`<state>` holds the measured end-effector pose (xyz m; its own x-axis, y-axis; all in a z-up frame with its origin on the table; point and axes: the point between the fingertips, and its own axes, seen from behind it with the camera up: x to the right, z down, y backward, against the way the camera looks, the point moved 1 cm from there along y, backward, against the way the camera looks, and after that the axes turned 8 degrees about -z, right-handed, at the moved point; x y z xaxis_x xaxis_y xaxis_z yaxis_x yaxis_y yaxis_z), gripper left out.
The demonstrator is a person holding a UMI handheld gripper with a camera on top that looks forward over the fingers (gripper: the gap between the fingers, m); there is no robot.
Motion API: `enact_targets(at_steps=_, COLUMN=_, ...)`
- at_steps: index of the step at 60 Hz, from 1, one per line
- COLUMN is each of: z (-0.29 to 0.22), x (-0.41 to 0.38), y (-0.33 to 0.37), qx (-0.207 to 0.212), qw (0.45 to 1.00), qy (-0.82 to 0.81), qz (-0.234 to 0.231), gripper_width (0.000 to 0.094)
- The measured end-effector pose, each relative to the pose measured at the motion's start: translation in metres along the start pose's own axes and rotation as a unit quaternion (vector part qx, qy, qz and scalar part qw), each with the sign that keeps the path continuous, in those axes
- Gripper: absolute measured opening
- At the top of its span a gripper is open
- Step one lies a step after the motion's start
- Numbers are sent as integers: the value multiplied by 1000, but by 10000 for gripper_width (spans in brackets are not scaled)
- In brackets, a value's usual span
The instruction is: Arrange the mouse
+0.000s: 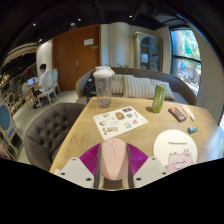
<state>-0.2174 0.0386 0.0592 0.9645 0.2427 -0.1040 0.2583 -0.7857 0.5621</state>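
Observation:
A pale pink mouse (pixel 115 160) sits lengthwise between my fingers, its nose pointing away over the wooden table (pixel 82 138). My gripper (pixel 115 162) is shut on the mouse, with the magenta pads (pixel 92 158) pressing on both of its sides. The mouse's rear end is hidden low between the fingers. A white round mat (pixel 177 151) with a small drawing lies on the table just right of the fingers.
Ahead lies a printed paper sheet (pixel 120 121). Farther back stand a blender jar (pixel 104 87) and a green bottle (pixel 158 97). Small items (pixel 178 113) lie at the right. A grey chair (pixel 45 130) stands left of the table; a person (pixel 45 80) sits far off.

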Motion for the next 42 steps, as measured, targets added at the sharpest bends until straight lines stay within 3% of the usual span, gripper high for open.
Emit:
enact_targets(at_steps=7, z=-67, x=66, y=45, qx=76, qw=997, qy=-2, qz=18, gripper_width=385)
enact_targets(at_steps=13, z=-81, x=147, y=52, qx=95, qw=994, qy=8, qz=48, gripper_width=385)
enact_targets(at_steps=19, z=-48, x=216, y=31, qx=51, qw=995, qy=2, qz=82, gripper_width=385)
enact_targets(at_steps=35, z=40, x=246, y=-9, qx=-20, qw=997, qy=-29, qz=63, gripper_width=404)
enact_targets(at_steps=37, z=35, x=247, y=-10, qx=-3, qw=998, qy=-24, qz=62, gripper_width=417)
enact_targets(at_steps=42, z=37, x=246, y=-10, qx=-17, qw=998, qy=-29, qz=60, gripper_width=480)
